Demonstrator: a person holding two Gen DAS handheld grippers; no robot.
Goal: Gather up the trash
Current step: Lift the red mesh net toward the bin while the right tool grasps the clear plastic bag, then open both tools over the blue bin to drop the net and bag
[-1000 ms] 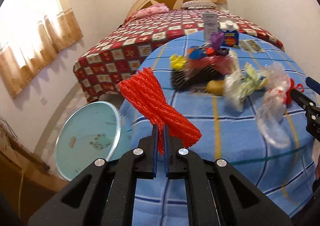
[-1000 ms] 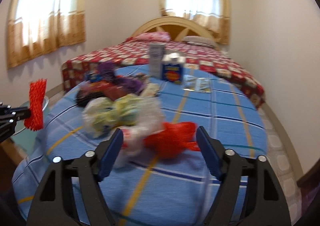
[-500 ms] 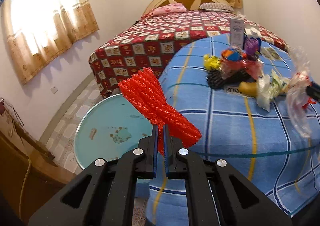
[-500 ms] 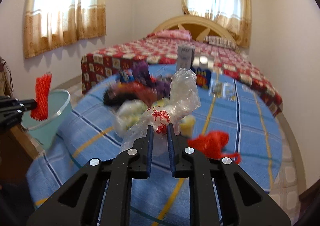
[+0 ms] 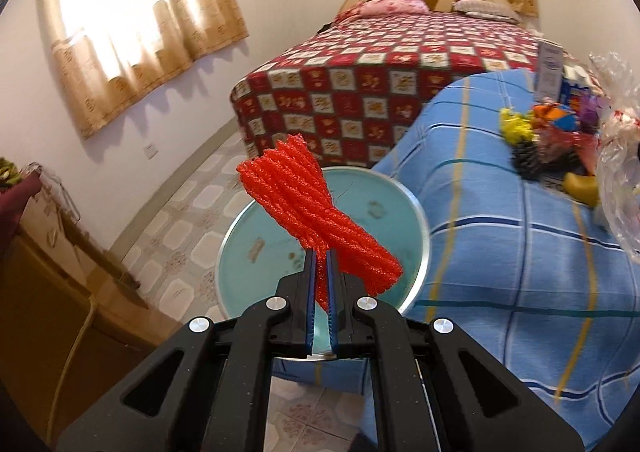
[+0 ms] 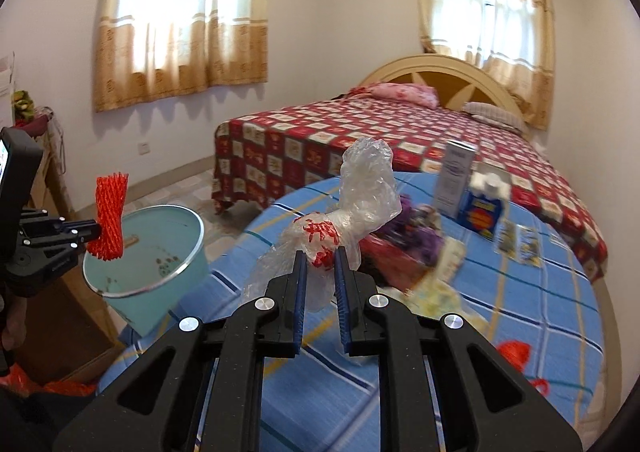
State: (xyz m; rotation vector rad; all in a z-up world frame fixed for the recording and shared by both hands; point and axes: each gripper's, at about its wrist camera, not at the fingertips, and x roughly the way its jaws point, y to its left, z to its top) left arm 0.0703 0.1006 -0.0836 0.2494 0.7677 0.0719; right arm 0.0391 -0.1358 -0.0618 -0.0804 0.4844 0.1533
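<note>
My left gripper (image 5: 319,264) is shut on a red foam net (image 5: 312,216) and holds it above the open light-blue trash bin (image 5: 256,224) beside the table. In the right wrist view the left gripper (image 6: 94,230) holds the net (image 6: 109,212) over the bin's (image 6: 160,280) near rim. My right gripper (image 6: 320,256) is shut on a clear plastic bag with red print (image 6: 356,196), lifted above the blue checked table (image 6: 520,292). The bag also shows in the left wrist view (image 5: 620,156).
A pile of mixed trash (image 6: 404,248) and a red net scrap (image 6: 516,352) lie on the table, with two cartons (image 6: 468,188) behind. A bed with a red checked cover (image 6: 400,132) stands beyond. A wooden cabinet (image 5: 48,292) is left of the bin.
Both grippers have swung left toward the bin. The red net now hangs over the bin's opening. The right gripper closed on the plastic bag a second ago and lifted it off the table.
</note>
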